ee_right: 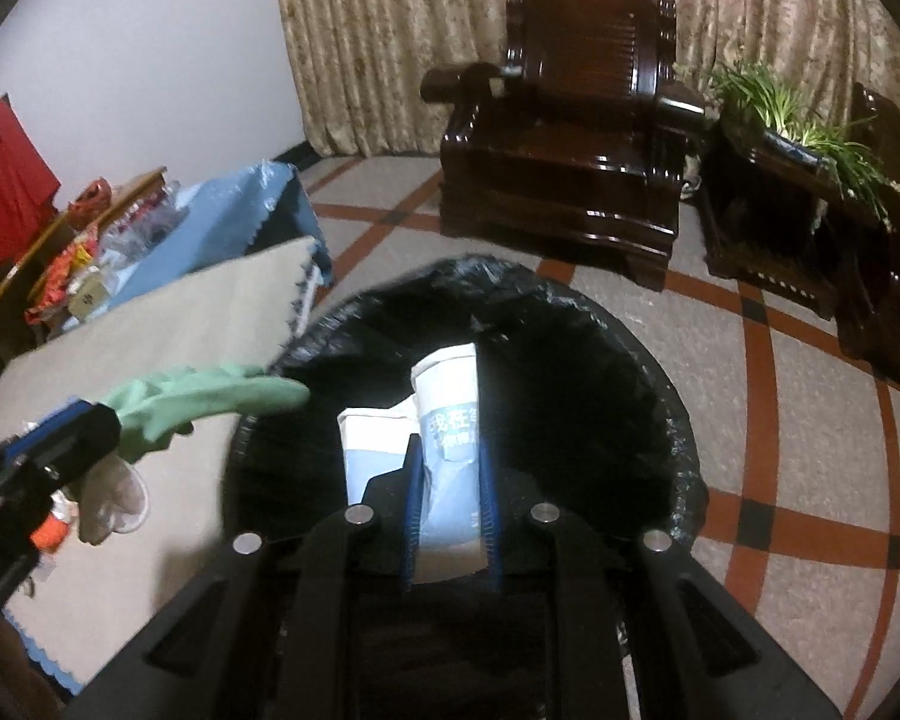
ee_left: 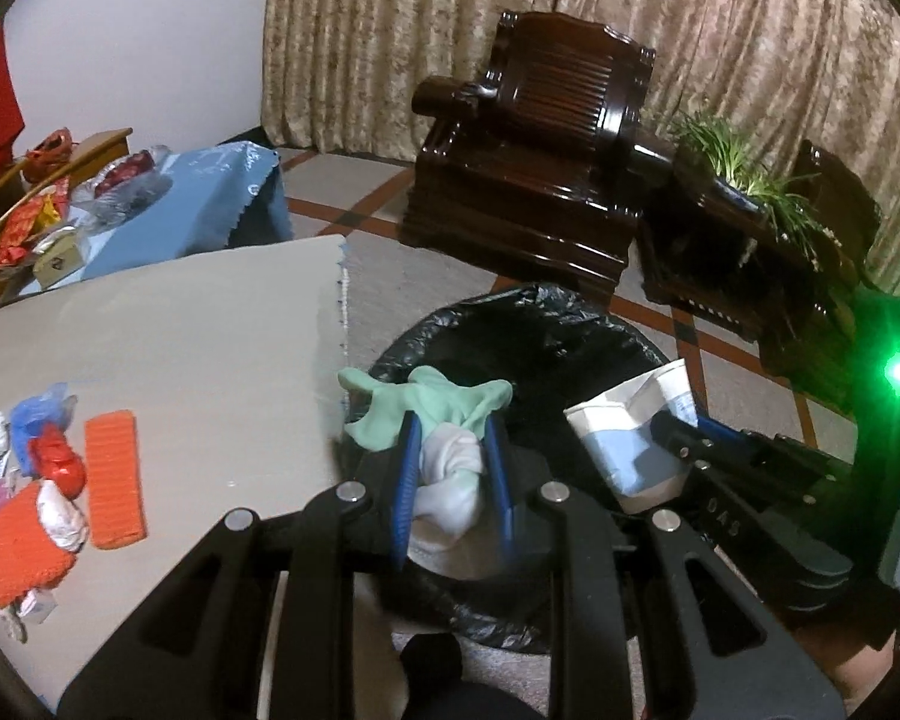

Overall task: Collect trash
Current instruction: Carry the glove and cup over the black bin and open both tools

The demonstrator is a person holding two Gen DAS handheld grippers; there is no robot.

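My left gripper [ee_left: 450, 426] is shut on a green and white glove [ee_left: 444, 408] and holds it over the near rim of the black-lined trash bin [ee_left: 528, 324]. The glove also shows in the right wrist view [ee_right: 204, 399], at the bin's left rim. My right gripper [ee_right: 450, 444] is shut on a crushed white and blue paper cup [ee_right: 450, 414] and holds it above the open bin [ee_right: 570, 324]. In the left wrist view the cup [ee_left: 630, 426] hangs over the bin's right side.
A grey table [ee_left: 180, 330] to the left carries more trash: an orange sponge [ee_left: 114, 477], red and blue wrappers [ee_left: 48, 444] and an orange cloth [ee_left: 21, 546]. A dark wooden armchair [ee_right: 570, 144] and a plant stand [ee_right: 798, 180] lie beyond the bin on the tiled floor.
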